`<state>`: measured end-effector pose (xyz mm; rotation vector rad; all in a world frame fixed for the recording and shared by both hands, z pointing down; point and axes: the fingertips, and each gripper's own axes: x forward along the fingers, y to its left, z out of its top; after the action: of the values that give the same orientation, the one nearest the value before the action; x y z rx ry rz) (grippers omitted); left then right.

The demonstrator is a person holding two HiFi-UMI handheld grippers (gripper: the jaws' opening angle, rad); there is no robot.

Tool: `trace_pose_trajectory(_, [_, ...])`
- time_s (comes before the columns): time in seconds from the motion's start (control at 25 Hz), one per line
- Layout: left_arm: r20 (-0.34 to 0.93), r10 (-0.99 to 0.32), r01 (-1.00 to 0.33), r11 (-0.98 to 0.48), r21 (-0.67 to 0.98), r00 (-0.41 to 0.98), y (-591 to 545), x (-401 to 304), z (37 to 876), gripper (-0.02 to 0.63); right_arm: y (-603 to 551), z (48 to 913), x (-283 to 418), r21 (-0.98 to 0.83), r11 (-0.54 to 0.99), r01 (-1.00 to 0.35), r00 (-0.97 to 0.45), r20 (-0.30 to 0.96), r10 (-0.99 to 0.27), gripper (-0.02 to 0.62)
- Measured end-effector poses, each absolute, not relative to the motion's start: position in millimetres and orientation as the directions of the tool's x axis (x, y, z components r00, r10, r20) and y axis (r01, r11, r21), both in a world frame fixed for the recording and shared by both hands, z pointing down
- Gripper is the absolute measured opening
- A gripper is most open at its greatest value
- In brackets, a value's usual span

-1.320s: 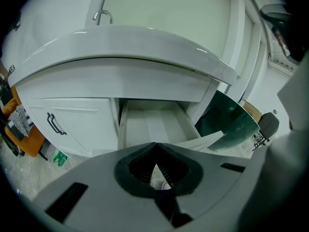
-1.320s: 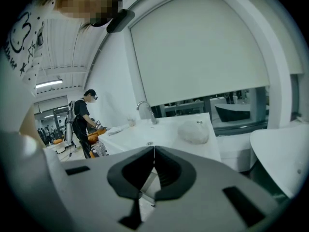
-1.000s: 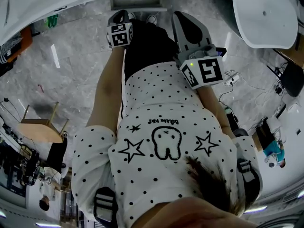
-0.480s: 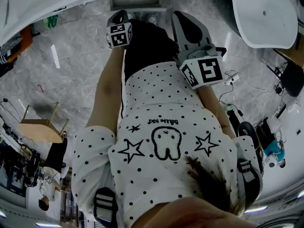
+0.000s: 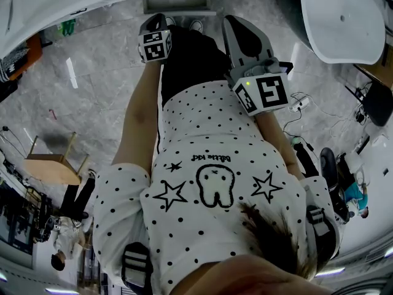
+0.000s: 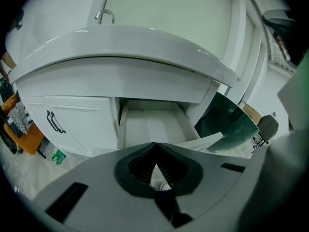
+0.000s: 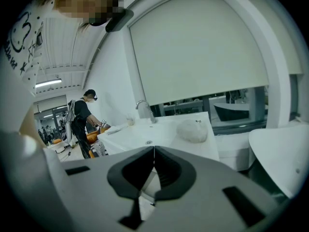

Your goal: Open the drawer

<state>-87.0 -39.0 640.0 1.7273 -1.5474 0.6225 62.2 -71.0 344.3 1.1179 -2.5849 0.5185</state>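
Note:
The white drawer (image 6: pixel 149 124) stands pulled out under the curved white counter (image 6: pixel 120 47), and its inside shows nothing in it. In the head view the drawer (image 5: pixel 178 2) shows at the top edge, in front of the person's feet. My left gripper (image 6: pixel 155 146) hangs back from it, pointing down at it, jaws shut with nothing between them. My right gripper (image 7: pixel 154 150) is shut too and holds nothing; it points off toward another sink counter (image 7: pixel 159 134). In the head view both grippers are held in front of the body, left (image 5: pixel 159 20) and right (image 5: pixel 232 20).
Left of the drawer is a cabinet door with a black handle (image 6: pixel 55 122). A dark green glass panel (image 6: pixel 227 122) stands to its right. A faucet (image 6: pixel 104 16) rises on the counter. A round white table (image 5: pixel 344 17) is at the right. A person (image 7: pixel 82 124) stands far off.
Both grippers have kept still. In the background a person at the lower left of the head view has walked into fuller view, and a dark chair at the right has shifted.

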Motion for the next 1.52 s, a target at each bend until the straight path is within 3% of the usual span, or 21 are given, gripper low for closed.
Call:
trace_pose_trajectory(0.4, [0.753,-0.639,-0.980,-0.008,0.201,0.160,-40.2,-89.0,638.2,0.005,-69.2,345.4,61.7,-0.204,0.643,-0.738,-0.665,0.383,-0.641,0.014])
trace_pose_trajectory(0.92, [0.646,-0.738,-0.978,-0.107,0.177,0.197,-83.5,-70.0,583.3,0.005,-72.6,336.3,61.7,-0.175,0.653,-0.736,-0.664,0.371,-0.649,0.014])
trace_pose_trajectory(1.52, [0.548,-0.822,-0.985,-0.078,0.154,0.151,-81.1,-68.4,522.4,0.005,-77.3,328.1,62.1,-0.161,0.664,-0.731,-0.671,0.350,-0.654,0.014])
